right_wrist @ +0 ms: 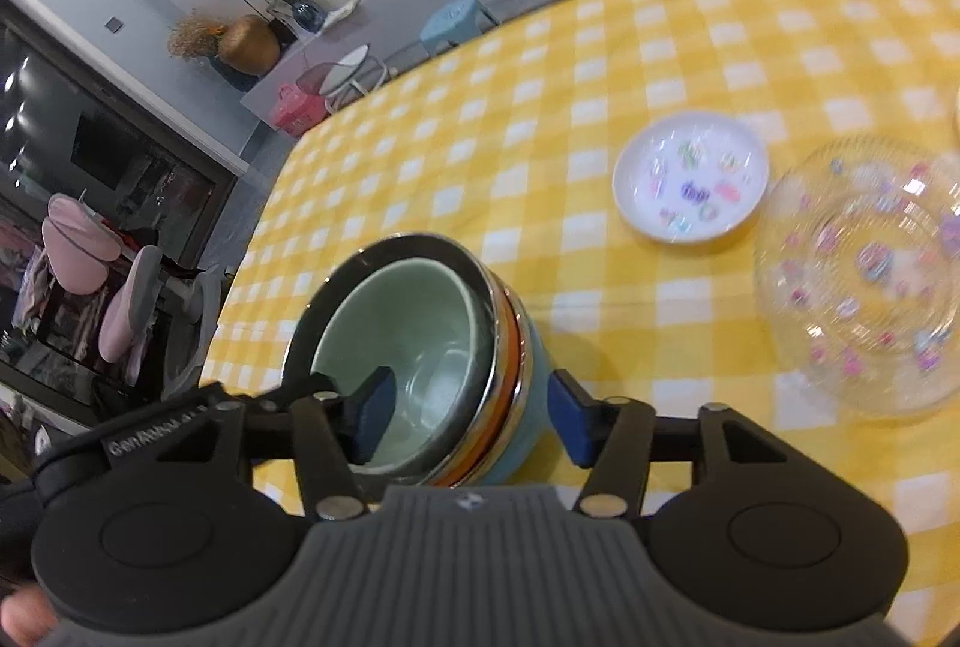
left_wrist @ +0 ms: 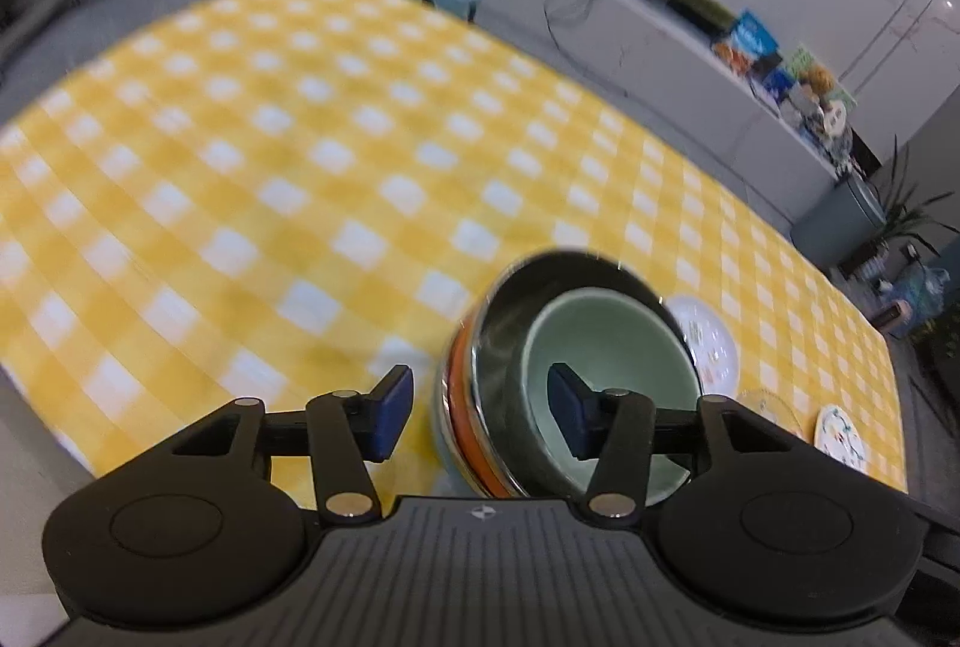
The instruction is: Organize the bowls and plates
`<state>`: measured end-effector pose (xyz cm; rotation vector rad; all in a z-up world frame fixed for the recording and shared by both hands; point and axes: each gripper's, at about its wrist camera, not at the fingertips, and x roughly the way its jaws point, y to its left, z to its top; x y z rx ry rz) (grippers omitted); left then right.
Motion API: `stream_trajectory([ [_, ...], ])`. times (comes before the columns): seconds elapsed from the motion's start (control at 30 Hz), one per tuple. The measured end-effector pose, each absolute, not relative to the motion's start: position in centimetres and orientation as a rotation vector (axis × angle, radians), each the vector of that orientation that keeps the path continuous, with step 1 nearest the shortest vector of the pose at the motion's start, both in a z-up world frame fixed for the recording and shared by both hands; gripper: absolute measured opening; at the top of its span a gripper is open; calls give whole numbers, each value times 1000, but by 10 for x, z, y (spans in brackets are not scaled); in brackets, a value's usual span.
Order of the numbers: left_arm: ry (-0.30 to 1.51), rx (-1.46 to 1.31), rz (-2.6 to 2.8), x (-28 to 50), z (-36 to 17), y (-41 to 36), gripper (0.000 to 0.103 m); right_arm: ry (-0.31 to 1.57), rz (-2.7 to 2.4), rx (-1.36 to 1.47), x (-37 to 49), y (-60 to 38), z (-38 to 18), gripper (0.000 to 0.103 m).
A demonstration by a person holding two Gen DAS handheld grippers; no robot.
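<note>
On the checked tablecloth (right_wrist: pixel 600 65):
Bowl stack (right_wrist: pixel 420 353): green bowl nested in steel.
Left gripper (left_wrist: pixel 483 416): parted, straddling the rim, gripping nothing.
Right gripper (right_wrist: pixel 474 422): likewise.

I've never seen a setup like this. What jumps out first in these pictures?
The yellow checked tablecloth fills both views. Near its front edge stands a stack of nested bowls, a pale green bowl innermost, with both pairs of tongs open astride the rim, left tongs and right tongs. Beyond, to the right, lie a small white patterned plate and a clear glass dish.
</note>
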<state>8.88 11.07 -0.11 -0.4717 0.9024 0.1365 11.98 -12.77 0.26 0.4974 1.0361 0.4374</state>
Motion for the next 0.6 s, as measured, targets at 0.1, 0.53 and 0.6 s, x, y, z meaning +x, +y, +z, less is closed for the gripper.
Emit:
stream_trajectory([
  [0.1,820,-451,149,73,19,106,60,977,428,474,107,-141,17,61],
  [0.53,757,-432,-196,58,45,8,56,775,291,449,78,-243,24,62],
  [0.6,779,-435,-236,63,35,-10,55,766,252,438,80,-258,19,62],
])
